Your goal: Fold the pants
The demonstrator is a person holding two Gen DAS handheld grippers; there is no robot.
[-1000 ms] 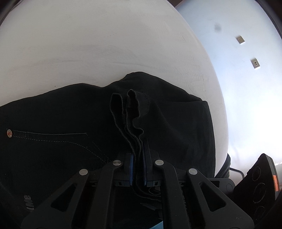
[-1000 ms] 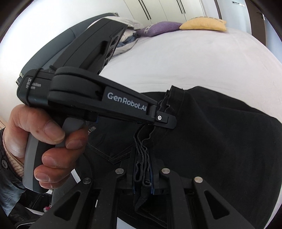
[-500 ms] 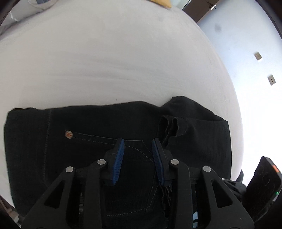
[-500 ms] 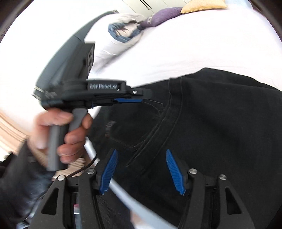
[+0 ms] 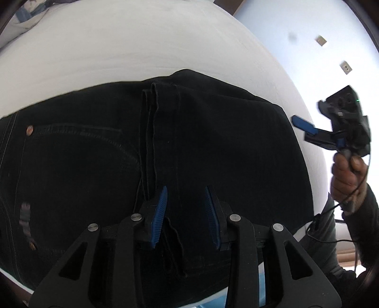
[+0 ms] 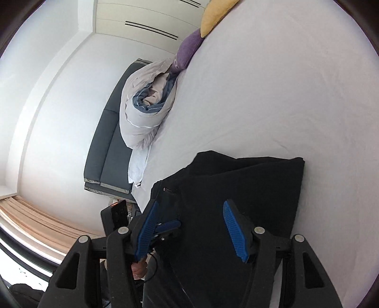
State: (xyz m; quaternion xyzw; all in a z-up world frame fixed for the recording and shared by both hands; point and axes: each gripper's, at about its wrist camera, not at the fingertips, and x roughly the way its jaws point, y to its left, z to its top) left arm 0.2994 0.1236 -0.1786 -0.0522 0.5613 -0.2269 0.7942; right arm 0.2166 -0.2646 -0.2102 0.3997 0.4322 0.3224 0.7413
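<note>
Left wrist view: black pants (image 5: 189, 147) spread across the white bed (image 5: 142, 47), folded over, with a bundle of hems lying on top near the middle and a copper rivet (image 5: 29, 129) at far left. Left gripper (image 5: 186, 214) poised above the cloth, blue pads parted to a narrow gap, gripping nothing. Right gripper (image 5: 304, 125) out past the pants' right edge, carried in a hand (image 5: 345, 175), apparently empty, though blurred.

Right wrist view: same folded pants (image 6: 236, 189) near the bed's (image 6: 284, 83) close edge, a rolled grey duvet (image 6: 144, 111) and purple cushion (image 6: 189, 48) far off by a yellow one (image 6: 213, 14). Right gripper (image 6: 193, 231) spread wide, nothing between the pads. Left gripper's blue tip (image 6: 167, 225) visible just beyond the near-left finger.

Likely risk: loose hem layers sliding or fanning apart on the next fold, since nothing pins them; a shallow pinch catching only the top layer and leaving a lopsided bundle.
</note>
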